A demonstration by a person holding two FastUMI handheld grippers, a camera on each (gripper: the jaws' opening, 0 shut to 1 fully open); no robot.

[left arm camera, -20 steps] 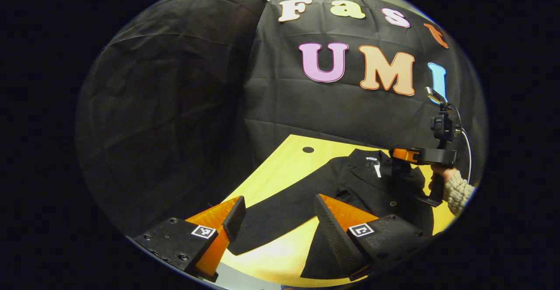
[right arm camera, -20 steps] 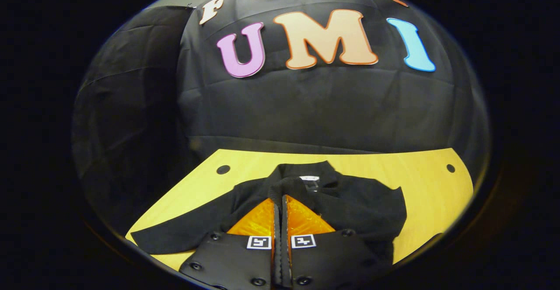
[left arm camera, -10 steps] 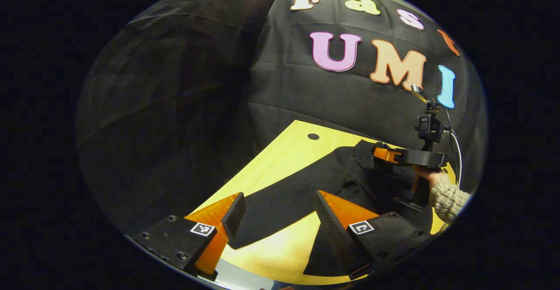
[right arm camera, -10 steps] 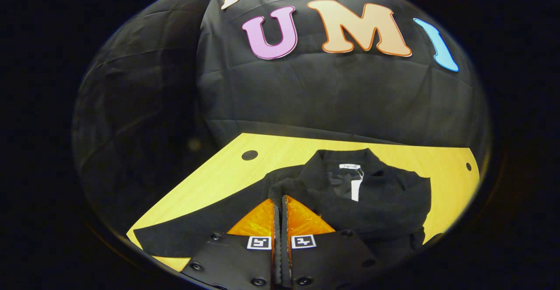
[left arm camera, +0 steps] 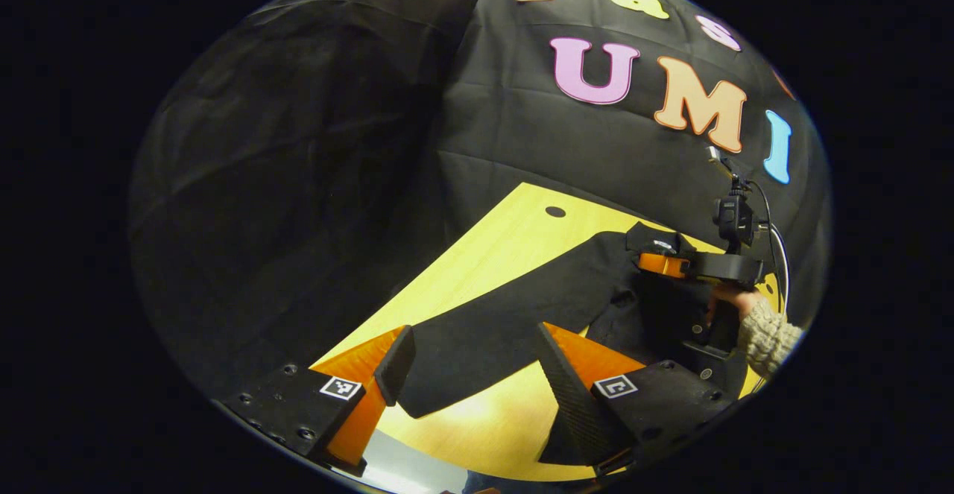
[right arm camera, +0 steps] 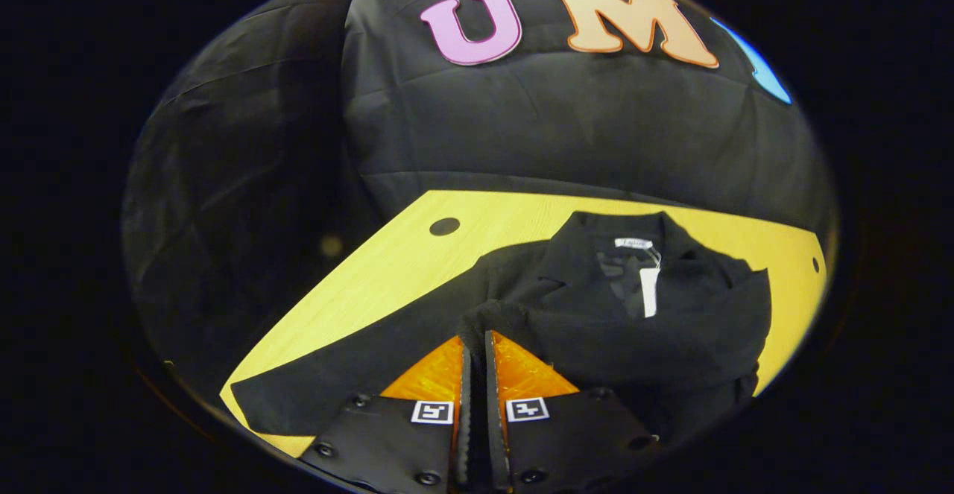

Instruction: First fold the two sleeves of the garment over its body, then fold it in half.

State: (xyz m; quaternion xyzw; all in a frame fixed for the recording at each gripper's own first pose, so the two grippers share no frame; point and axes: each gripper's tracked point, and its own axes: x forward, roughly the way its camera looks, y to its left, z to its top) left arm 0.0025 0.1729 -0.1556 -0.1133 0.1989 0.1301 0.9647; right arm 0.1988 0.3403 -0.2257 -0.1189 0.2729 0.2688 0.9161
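We see the black garment (right arm camera: 596, 315) spread on the yellow worktop (right arm camera: 387, 263), our right gripper (right arm camera: 475, 345) jaws clenched on a fold of it, our left gripper (left arm camera: 477, 360) jaws released above one outstretched sleeve (left arm camera: 492, 323)

1. The garment (right arm camera: 633, 330) at lower centre of the right gripper view is matt, soft black cloth with a slightly napped look; a small pale label (right arm camera: 633, 243) sits inside its collar.
2. The table (left arm camera: 507, 244) is smooth, light wood-grain board with a faint sheen.
3. The sleeve (left arm camera: 768, 334) at the right edge of the left gripper view is chunky, rough knit.
4. The left gripper (left arm camera: 477, 375) has fingers (left arm camera: 570, 397) faced with ribbed, matt pads.
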